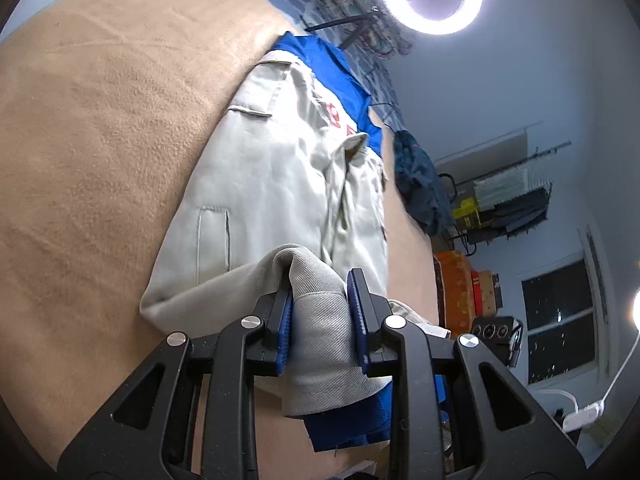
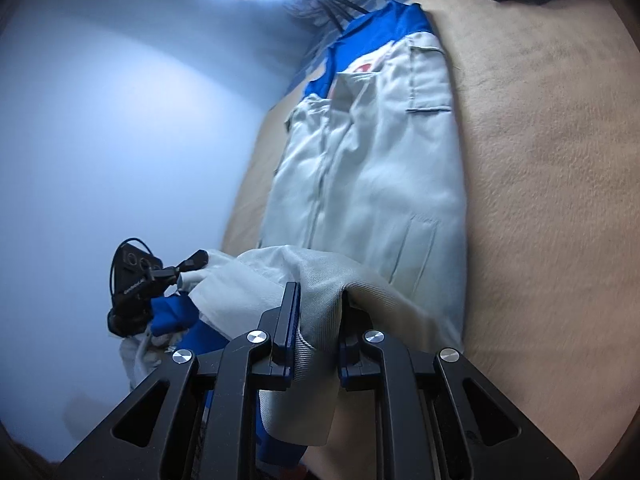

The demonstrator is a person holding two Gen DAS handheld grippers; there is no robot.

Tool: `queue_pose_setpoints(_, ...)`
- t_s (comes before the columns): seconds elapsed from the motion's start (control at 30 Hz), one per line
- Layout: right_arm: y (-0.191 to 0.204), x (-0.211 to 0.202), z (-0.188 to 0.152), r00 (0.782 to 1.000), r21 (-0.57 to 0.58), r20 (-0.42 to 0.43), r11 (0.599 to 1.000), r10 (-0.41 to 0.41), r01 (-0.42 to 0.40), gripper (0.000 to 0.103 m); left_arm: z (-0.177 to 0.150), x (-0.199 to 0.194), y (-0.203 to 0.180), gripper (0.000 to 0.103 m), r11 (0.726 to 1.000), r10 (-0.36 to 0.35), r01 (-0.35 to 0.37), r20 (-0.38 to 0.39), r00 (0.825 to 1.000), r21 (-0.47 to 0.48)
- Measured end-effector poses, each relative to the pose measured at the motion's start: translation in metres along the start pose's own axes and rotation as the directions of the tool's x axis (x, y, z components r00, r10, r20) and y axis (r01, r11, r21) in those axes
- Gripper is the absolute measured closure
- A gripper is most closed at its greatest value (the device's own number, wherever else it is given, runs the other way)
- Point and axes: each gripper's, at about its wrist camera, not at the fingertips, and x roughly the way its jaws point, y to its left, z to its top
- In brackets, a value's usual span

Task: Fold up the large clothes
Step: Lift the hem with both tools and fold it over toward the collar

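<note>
My left gripper (image 1: 320, 320) is pinching a bunched fold of the grey-and-blue jacket (image 1: 280, 168), jaws nearly closed on the cloth. My right gripper (image 2: 320, 320) is clamping another fold likewise. Both are angling downward, lifting the hem above the tan blanket (image 1: 100, 140) where the jacket is lying.

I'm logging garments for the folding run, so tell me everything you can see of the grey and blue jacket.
The jacket is light grey woven twill with a royal-blue yoke, red markings near the collar, flap pockets, slit pockets and a front placket. It lies lengthwise on the tan blanket, sleeves tucked in. Its near hem is lifted: the left gripper and right gripper each pinch a bunched fold, with blue fabric hanging below.
</note>
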Motion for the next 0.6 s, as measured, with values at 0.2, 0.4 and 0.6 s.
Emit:
queue_pose_setpoints(0.2, -0.020, 0.022, 0.013, 0.998, 0.028, -0.021, 0.997, -0.067, 0.068, 0.089, 0.010, 0.028, 0.011, 0.079, 0.998, 0.058, -0.058, -0.005, 0.998, -0.005)
queue_pose_setpoints(0.4, -0.031, 0.038, 0.022, 0.994, 0.054, -0.042, 0.993, -0.104, 0.106, 0.089, 0.013, 0.047, 0.023, 0.079, 0.995, 0.101, -0.101, -0.013, 0.995, -0.007)
queue_pose_setpoints(0.6, -0.035, 0.040, 0.024, 0.996, 0.080, -0.041, 0.993, -0.081, 0.084, 0.087, 0.016, 0.050, 0.023, 0.073, 0.995, 0.099, -0.099, -0.032, 0.995, -0.007)
